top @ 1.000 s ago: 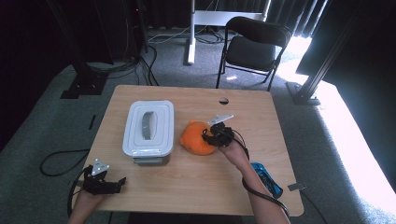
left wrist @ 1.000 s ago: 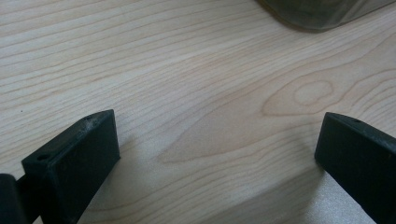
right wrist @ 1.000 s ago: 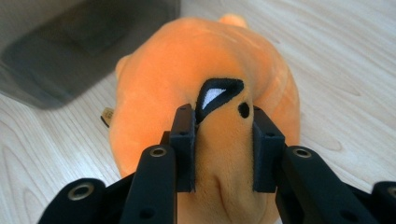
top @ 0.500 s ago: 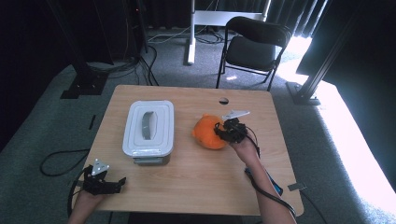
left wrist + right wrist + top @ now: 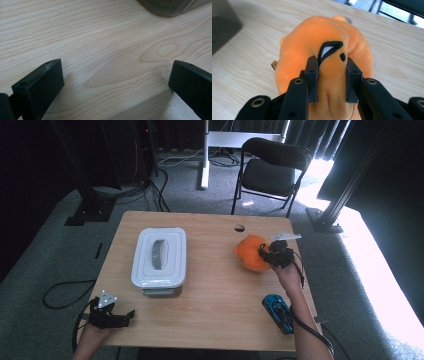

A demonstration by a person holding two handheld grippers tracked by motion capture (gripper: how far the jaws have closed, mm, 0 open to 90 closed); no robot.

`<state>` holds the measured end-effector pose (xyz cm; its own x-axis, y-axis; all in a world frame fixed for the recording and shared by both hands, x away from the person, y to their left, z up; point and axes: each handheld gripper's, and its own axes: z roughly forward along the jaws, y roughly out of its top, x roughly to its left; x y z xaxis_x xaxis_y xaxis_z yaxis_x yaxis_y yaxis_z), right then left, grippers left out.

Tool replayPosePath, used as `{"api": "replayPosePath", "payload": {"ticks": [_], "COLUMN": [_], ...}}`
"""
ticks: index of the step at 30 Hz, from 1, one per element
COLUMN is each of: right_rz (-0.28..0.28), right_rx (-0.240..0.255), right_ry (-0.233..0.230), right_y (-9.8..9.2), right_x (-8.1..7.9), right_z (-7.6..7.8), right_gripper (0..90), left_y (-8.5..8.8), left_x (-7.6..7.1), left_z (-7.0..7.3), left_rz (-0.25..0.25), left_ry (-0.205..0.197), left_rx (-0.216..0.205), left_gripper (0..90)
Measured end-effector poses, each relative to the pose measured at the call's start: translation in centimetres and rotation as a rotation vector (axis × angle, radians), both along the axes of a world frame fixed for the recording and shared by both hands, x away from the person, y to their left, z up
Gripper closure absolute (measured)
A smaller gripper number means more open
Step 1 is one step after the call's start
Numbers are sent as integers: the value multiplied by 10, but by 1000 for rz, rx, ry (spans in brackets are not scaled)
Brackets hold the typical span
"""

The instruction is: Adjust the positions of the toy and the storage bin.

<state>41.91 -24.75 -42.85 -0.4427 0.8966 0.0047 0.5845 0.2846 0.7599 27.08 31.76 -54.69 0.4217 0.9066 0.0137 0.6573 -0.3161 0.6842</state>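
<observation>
**Plush pinched and carried at the right of the frame**

While the right gripper [image 5: 268,254] bites a fold of the orange plush toy [image 5: 251,252], jaws squeezed tight into the fabric for a firm carry, it sits right of centre over the table [image 5: 215,310]. Left gripper [image 5: 126,314], lower left, rests spread wide, empty, near the lidded white container [image 5: 160,256].

Grey carpet [image 5: 45,260]; black folding chair [image 5: 272,170]; dark curtains [image 5: 385,165].
</observation>
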Motion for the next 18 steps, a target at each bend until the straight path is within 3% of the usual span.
{"api": "replayPosePath", "payload": {"ticks": [9, 18], "right_rz": [-109, -174], "right_rx": [-4, -11], "right_ry": [5, 36], "right_y": [-42, -73], "right_x": [1, -3], "right_z": [-7, -19], "right_gripper": [699, 698], "left_y": [0, 0], "left_x": [0, 0], "left_z": [0, 0], "left_rz": [0, 0], "left_ry": [0, 0], "left_rx": [-1, 0], "left_gripper": [2, 2]}}
